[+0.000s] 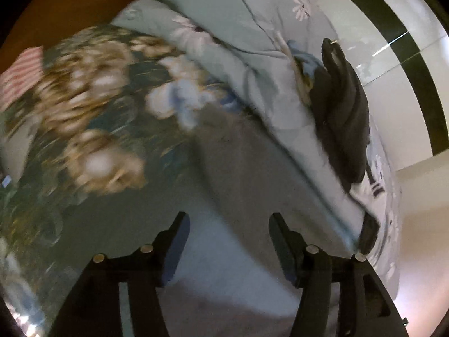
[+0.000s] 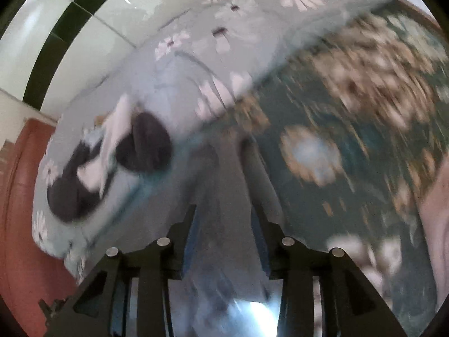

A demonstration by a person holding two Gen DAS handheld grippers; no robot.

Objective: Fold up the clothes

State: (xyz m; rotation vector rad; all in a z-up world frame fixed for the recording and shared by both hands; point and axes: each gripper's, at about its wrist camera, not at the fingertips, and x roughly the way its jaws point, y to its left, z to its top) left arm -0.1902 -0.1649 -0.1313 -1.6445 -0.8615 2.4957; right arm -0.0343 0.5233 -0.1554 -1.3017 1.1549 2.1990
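L tool (image 1: 228, 241) jaws apart, nothing held, over grey garment (image 1: 241, 168) | R tool (image 2: 223, 233) gripping same grey garment (image 2: 230, 185), prob. to lift edge for fold | garment on bed, beside pale floral duvet (image 1: 252, 36) | dark clothes pile (image 1: 342, 112) on duvet, likely awaiting folding | frames blurred

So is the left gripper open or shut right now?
Open: the left gripper has its fingers wide apart, holding nothing, above the grey garment.
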